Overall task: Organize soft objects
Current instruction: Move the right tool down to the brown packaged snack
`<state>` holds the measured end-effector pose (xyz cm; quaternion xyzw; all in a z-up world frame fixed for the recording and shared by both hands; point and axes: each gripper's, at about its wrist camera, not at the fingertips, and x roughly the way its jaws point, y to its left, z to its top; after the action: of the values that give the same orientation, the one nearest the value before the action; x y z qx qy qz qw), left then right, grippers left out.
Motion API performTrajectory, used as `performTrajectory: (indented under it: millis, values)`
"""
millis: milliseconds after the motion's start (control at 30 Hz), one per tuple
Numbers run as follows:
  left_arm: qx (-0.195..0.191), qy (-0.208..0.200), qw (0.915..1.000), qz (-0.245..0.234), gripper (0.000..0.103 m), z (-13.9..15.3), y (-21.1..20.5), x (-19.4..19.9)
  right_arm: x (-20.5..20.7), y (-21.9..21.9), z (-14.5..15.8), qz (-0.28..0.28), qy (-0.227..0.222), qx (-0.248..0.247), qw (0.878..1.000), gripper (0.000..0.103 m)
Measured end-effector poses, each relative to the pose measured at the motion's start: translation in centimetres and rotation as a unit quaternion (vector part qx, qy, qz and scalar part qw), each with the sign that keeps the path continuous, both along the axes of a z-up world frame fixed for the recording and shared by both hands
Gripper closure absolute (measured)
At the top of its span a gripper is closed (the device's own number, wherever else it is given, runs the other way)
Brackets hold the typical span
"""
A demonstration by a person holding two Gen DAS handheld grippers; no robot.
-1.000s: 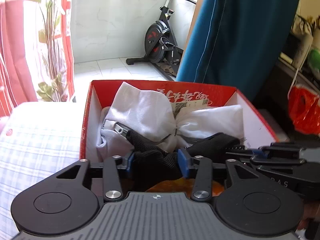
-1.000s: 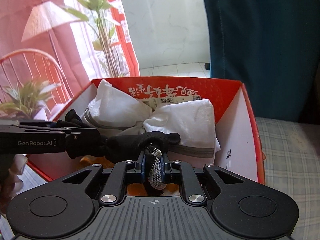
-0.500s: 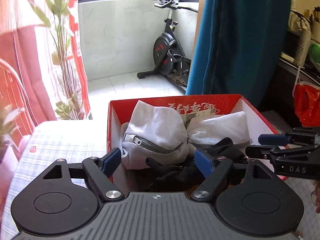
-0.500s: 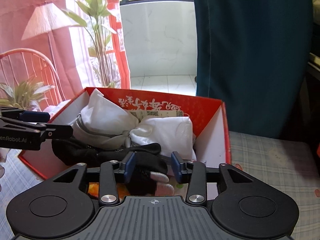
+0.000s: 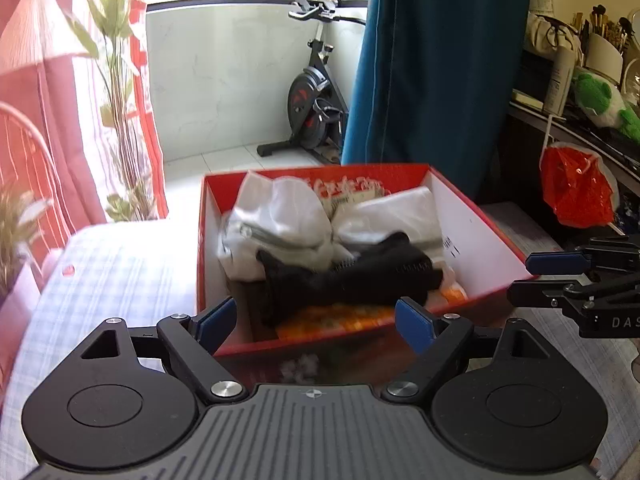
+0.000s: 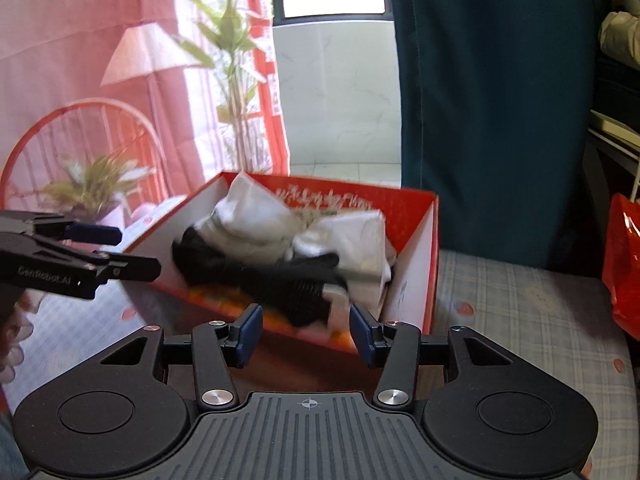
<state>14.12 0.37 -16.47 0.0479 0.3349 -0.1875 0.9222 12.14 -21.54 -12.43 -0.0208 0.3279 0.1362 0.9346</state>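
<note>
Left gripper (image 5: 315, 320) is hovering just in front of the near wall of the red cardboard box (image 5: 360, 342), its blue-padded fingers (image 5: 216, 319) spread wide and gripping nothing. Right gripper (image 6: 307, 334) is hovering at the same near wall from the other side, fingers (image 6: 249, 332) likewise standing wide apart, nothing between them. Each gripper is showing in the other's view: the right one (image 5: 576, 280) is sitting off the box's right near corner, the left one (image 6: 76, 256) off its left near corner; both are outside the box and not touching the contents. The box is resting on a pale checked cloth surface (image 5: 112, 272), well in from its left edge. Inside the box, a black knitted glove (image 5: 352, 276) is lying across the near half, stretched from left to right on top of an orange patterned item (image 5: 340, 318) that is covering the box floor near the front wall. Behind the glove, two bundles of white fabric (image 5: 280, 216) are filling the far half, one at the far left corner and one toward the right wall, meeting in the middle; a grey band is running along the left bundle. The frames are slightly motion-blurred, so finer detail on the glove cuff is not resolving.
</note>
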Motion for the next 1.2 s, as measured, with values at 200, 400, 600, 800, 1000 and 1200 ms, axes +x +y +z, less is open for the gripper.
performTrajectory:
  millis: [200,400,600,800,1000,1200]
  values:
    - [-0.008,0.040,0.9992,-0.004,0.015,-3.1,-0.1,-2.9,-4.0,-0.4,-2.4,0.017,0.035,-0.021,0.999,0.058]
    - [-0.015,0.085,0.9962,-0.014,0.015,-6.1,-0.9,-4.7,-7.2,-1.1,-5.7,0.024,0.088,-0.039,0.995,0.049]
    - [-0.025,0.109,0.9934,-0.024,0.015,-7.9,-1.7,-5.9,-9.9,-2.0,-7.3,0.026,0.129,-0.054,0.990,0.033]
    - [-0.029,0.112,0.9927,-0.034,0.015,-8.2,-2.4,-6.1,-11.8,-3.6,-8.5,0.004,0.154,-0.041,0.987,0.019]
    - [-0.035,0.114,0.9920,-0.041,0.016,-8.2,-2.8,-5.9,-12.0,-3.8,-9.4,-0.026,0.156,0.004,0.987,0.018]
    - [-0.046,0.119,0.9909,-0.043,0.021,-8.0,-2.7,-6.1,-10.6,-2.2,-9.4,-0.009,0.128,0.006,0.992,0.031]
